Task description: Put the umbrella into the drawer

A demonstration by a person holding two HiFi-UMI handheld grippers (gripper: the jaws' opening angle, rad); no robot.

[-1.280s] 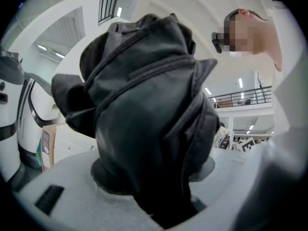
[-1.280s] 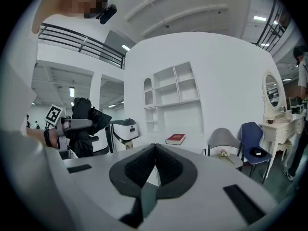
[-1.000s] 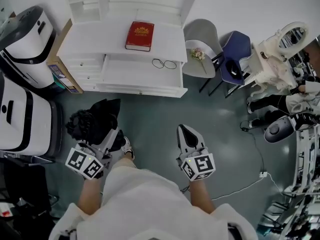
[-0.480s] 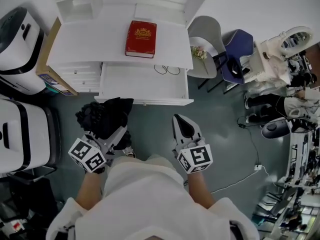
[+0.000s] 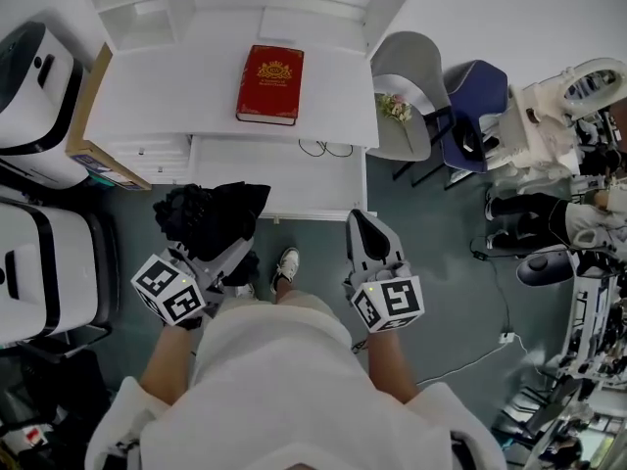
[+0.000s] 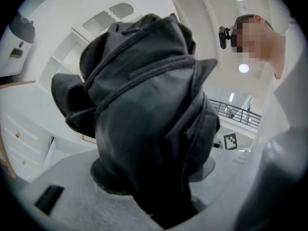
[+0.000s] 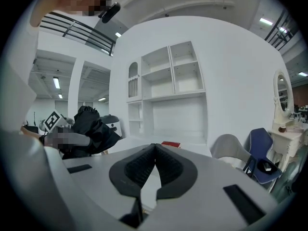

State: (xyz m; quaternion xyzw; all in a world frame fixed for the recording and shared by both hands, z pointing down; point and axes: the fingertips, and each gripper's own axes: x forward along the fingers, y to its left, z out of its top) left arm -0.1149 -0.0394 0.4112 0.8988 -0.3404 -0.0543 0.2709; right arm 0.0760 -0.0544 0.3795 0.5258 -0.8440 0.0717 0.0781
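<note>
The black folded umbrella (image 5: 211, 215) sat clamped in my left gripper (image 5: 217, 253), jaws pressed on its bunched fabric, just short of the open white drawer (image 5: 294, 176) and off its left front corner, not yet over it. My right gripper (image 5: 367, 233) hung at the drawer's right front corner, pads closed on each other with nothing between them.

I judged the loose canopy the main hazard. Its folds spread wider than the jaws and could catch on the drawer's front wall, or on the desk top (image 5: 176, 96) overhanging the drawer's back. A pair of eyeglasses (image 5: 323, 149) lay at the back of the drawer, half under that overhang, and an umbrella pushed in too deep could land on them.

The head view alone showed the drawer, the eyeglasses and the red book (image 5: 269, 84) on the desk top above the drawer. The left gripper view was filled by dark fabric, with the drawer hidden behind it. The right gripper view gave the umbrella from the side and its own pads meeting.
</note>
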